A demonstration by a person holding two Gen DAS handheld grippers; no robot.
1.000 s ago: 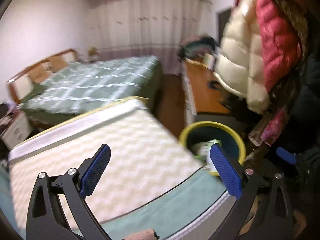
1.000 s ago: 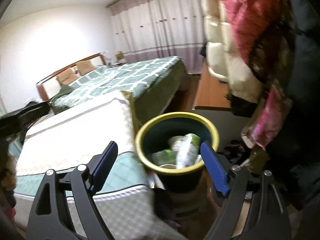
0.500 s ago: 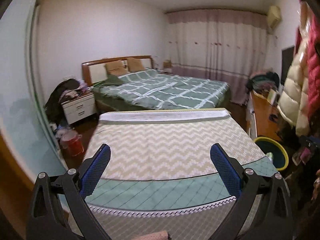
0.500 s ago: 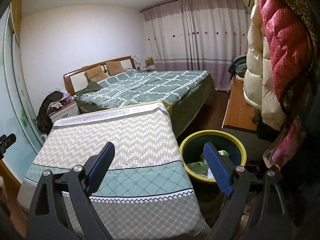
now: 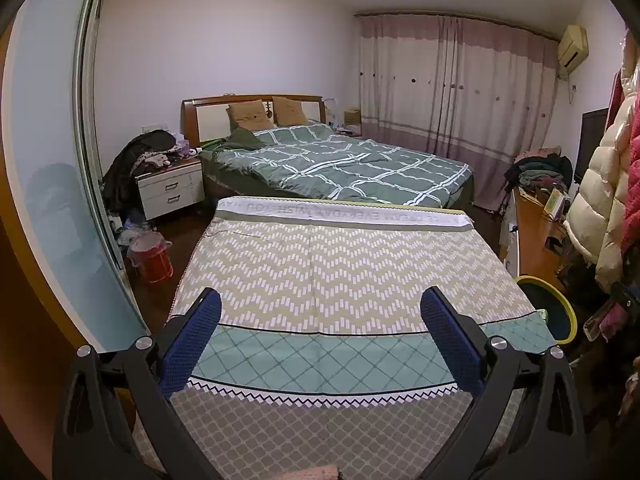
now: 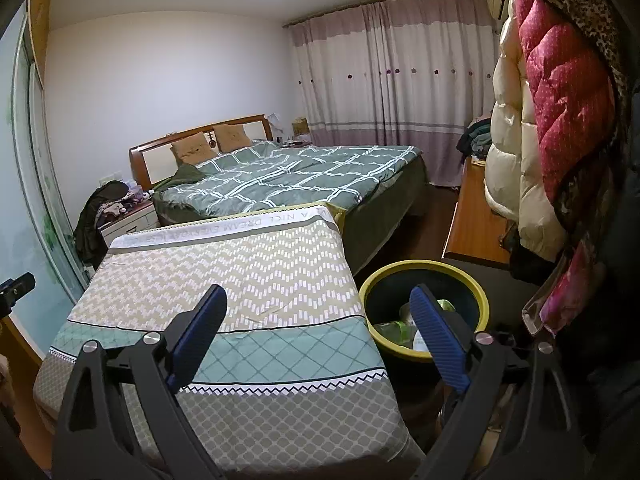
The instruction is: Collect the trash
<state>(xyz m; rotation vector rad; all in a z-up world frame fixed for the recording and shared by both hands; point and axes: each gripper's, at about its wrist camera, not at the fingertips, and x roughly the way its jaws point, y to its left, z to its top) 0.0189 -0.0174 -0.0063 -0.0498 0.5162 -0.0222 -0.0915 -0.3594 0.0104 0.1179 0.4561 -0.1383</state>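
A dark bin with a yellow rim (image 6: 424, 270) stands on the floor right of a patterned cloth-covered surface (image 6: 240, 276). Green and white bottles and wrappers (image 6: 408, 326) lie inside it. The bin's rim also shows at the right edge of the left wrist view (image 5: 550, 290). My right gripper (image 6: 318, 320) is open and empty, held above the cloth's near right part, its right finger in front of the bin. My left gripper (image 5: 320, 320) is open and empty above the cloth (image 5: 340, 264).
A green checked bed (image 5: 340, 164) lies behind the cloth. A white nightstand (image 5: 170, 188) piled with clothes and a red container (image 5: 150, 256) stand at the left. A wooden desk (image 6: 476, 224) and hanging puffy coats (image 6: 560, 92) fill the right side.
Both grippers have pulled back and up from the bin, and the views have swung left to take in the whole room. Both stay open and empty.
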